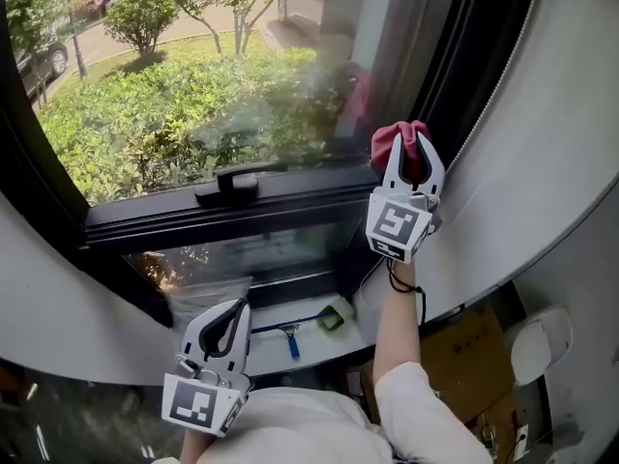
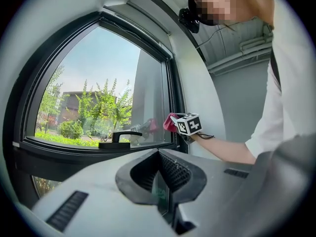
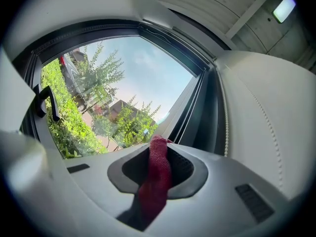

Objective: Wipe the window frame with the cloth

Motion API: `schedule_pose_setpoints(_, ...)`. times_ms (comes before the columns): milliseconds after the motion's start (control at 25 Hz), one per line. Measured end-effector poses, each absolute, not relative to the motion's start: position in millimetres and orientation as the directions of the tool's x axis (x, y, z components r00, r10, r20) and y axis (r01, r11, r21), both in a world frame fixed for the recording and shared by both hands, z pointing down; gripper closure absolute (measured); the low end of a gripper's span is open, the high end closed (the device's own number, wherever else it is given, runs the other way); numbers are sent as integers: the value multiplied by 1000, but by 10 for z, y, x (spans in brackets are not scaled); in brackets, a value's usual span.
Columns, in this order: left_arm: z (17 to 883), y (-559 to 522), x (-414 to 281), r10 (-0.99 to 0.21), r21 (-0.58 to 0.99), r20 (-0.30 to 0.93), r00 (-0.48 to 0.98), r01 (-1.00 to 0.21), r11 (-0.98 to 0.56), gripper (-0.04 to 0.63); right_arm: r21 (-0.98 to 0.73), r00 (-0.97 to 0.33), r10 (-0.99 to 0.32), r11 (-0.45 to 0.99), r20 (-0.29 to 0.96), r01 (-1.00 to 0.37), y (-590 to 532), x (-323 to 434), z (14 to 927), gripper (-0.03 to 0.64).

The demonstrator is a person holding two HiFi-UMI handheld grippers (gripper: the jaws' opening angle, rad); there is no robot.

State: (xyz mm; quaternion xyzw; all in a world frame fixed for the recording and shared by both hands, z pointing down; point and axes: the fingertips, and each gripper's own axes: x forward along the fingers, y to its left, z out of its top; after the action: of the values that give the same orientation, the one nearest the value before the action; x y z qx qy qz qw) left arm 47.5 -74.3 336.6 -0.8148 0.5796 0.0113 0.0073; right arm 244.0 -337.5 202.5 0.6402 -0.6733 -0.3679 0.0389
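Your right tongs [image 1: 414,162] pinch the red cloth [image 1: 395,141]. Its long axis runs along the tongs, and its bunched end pokes out past their tips toward the glass. The cloth is coarse and woven, folded into a narrow strip where it is gripped. Just ahead of those tips is the corner of the dark window frame [image 1: 290,196], where its smooth horizontal bar meets the upright. To the left of the right tongs, a black lever handle [image 1: 232,182] sits on that bar. Your left tongs [image 1: 235,309] are pressed together with nothing between them, low and well apart from the cloth.
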Motion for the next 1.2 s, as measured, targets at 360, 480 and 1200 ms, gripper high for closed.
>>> schedule_pose_setpoints(360,3328,-791,553,-937,-2,-30,347,-938,-347,588,541,-181,-892,-81,-414,-837,-3369,2438,2065,534)
schedule_pose_setpoints(480,3349,-808,539,-938,3,-24,346,-938,-346,588,520,-180,-895,-65,-407,-852,-3375,2437,2153,534)
schedule_pose_setpoints(1200,3470,-1011,443,-938,41,-17,347,-937,-348,588,457,-145,-899,-67,-413,-887,-3364,2463,2360,532)
